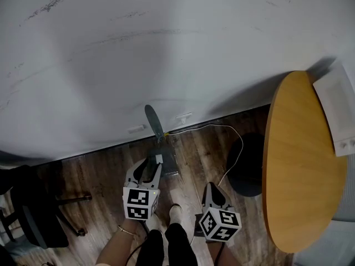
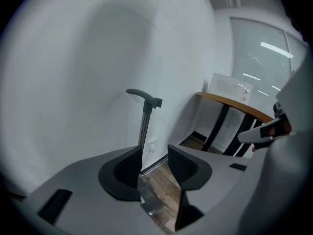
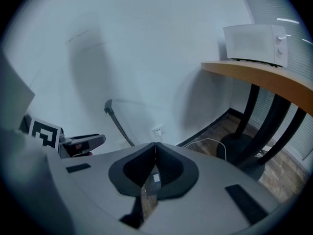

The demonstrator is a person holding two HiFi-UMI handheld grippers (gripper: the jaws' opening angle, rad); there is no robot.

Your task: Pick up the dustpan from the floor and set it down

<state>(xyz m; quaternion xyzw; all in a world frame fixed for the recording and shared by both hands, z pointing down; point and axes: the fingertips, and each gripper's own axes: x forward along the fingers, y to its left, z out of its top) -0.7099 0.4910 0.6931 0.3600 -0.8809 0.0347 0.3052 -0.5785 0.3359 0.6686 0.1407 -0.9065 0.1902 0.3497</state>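
Left gripper (image 1: 150, 166) fingers spread, right gripper (image 1: 212, 187) fingers pressed together, over wood floor (image 1: 100, 170) where dustpan (image 1: 155, 122) stands against white wall (image 1: 166, 49).

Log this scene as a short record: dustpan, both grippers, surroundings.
dustpan: stands on the wooden floor by the white wall, handle up
left gripper: jaws apart, pointed at the dustpan, not gripping it
right gripper: jaws together, nothing between them
table: round wooden top at the right, white appliance on it
cable: white, lies on the floor near the wall
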